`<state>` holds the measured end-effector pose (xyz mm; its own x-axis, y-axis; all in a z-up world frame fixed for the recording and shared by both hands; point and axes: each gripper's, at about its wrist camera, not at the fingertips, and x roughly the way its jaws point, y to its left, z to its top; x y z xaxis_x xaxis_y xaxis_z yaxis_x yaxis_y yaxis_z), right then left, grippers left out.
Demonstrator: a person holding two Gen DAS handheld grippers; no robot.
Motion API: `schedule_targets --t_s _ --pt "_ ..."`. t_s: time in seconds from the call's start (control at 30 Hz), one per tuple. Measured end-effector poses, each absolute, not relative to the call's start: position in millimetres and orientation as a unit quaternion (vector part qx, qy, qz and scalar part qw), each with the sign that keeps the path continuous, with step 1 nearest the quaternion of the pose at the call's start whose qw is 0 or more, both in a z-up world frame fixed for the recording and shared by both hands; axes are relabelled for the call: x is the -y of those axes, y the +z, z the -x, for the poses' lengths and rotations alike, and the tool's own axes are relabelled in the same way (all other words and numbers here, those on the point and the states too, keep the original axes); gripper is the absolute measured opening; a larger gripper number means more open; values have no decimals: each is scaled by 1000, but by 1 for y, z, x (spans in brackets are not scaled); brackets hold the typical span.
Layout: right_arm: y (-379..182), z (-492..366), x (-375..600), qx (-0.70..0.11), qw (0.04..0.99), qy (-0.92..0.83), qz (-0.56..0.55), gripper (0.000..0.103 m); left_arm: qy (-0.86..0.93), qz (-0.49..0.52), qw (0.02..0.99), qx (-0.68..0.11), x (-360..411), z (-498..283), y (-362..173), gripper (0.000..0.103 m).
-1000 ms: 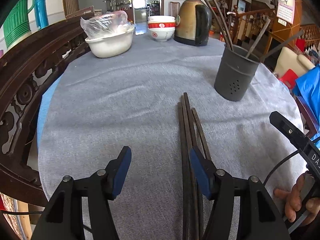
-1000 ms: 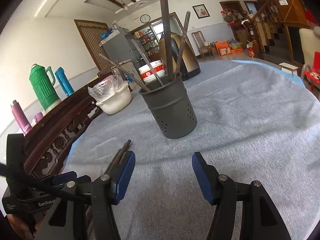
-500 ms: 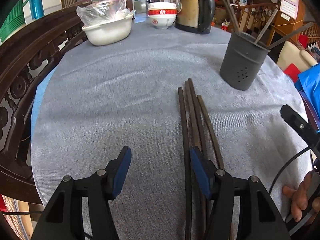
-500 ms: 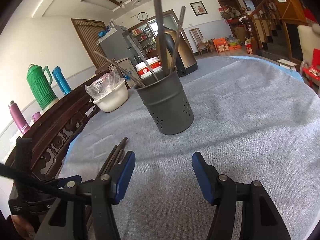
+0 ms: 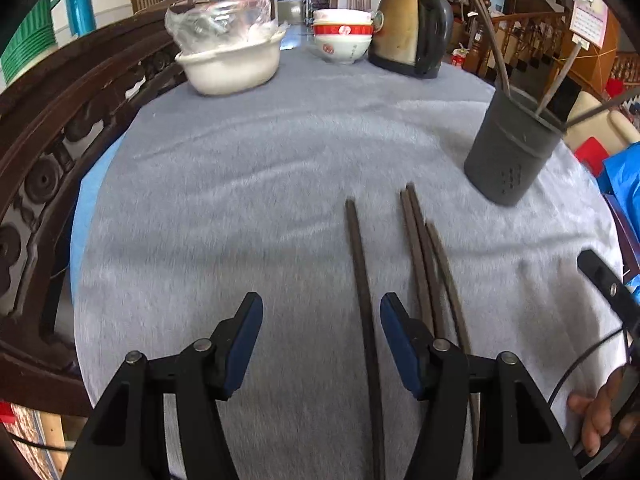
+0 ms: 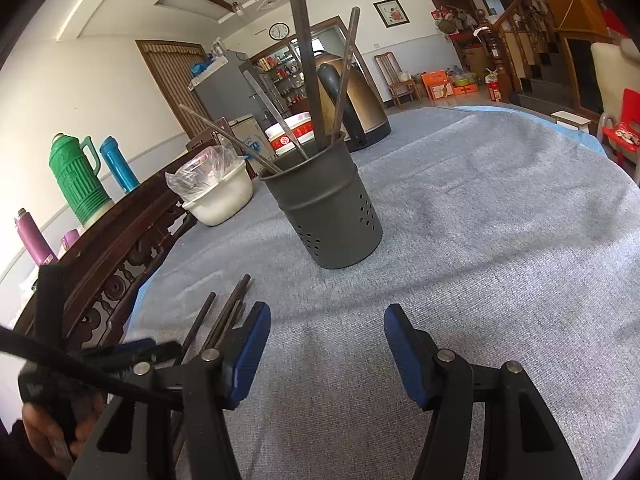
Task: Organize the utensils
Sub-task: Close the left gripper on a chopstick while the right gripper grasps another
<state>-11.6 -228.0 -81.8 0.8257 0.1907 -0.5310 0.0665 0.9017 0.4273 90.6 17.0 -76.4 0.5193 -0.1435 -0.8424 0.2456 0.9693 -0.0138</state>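
While your left gripper (image 5: 320, 340) hangs with its jaws apart and nothing between the pads, one chopstick (image 5: 362, 308) runs up between them, lying flat on the grey tablecloth (image 5: 240, 200). The other three chopsticks (image 5: 428, 264) lie bunched just beside your right-hand pad, partly under that finger. That is the first risk: close as you stand and the pad may drag a neighbour along, or pinch the cloth with the stick. These sticks are thin and sit low (little for the pads to bite), so a shallow close could roll the single one away instead of lifting it.

Your right gripper (image 6: 326, 348) is also spread and empty, aimed at bare cloth in front of the utensil holder (image 6: 328, 216), which stands upright, well apart from the loose sticks. It already bristles with chopsticks leaning outward; carry a long stick in carelessly and its tip could knock those, or tip the holder.
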Motion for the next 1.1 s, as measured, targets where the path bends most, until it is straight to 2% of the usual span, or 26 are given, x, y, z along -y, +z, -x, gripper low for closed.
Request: schedule_targets --t_s 0.2,0.27,0.33,0.43,0.63,0.77,0.83,0.9,1.1 --pt "-82 12 228 -292 931 33 -218 62 -123 -48 855 -502 -9 -124 -81 62" --pt "-83 12 229 -293 930 34 -219 62 -128 -31 846 -516 -8 -133 -84 55" --pt "-83 12 229 -293 930 34 -220 62 -136 -12 837 -530 -8 -141 -86 40" --pt "-83 11 230 -294 929 36 -220 62 -139 2 823 -551 -6 -152 -90 24" --pt "-85 9 230 -299 927 39 -222 62 -149 19 795 -587 -2 -168 -95 8" --pt "-86 6 230 -306 925 40 -222 60 -146 36 791 -592 -7 -168 -93 7" --pt "-88 3 228 -316 922 42 -220 47 -147 41 799 -582 -12 -162 -86 7" --pt "-88 0 226 -327 919 46 -214 39 -152 49 808 -567 -17 -156 -75 7" --pt "-65 -8 195 -333 922 79 -183 38 -156 57 841 -515 -37 -126 -29 7"
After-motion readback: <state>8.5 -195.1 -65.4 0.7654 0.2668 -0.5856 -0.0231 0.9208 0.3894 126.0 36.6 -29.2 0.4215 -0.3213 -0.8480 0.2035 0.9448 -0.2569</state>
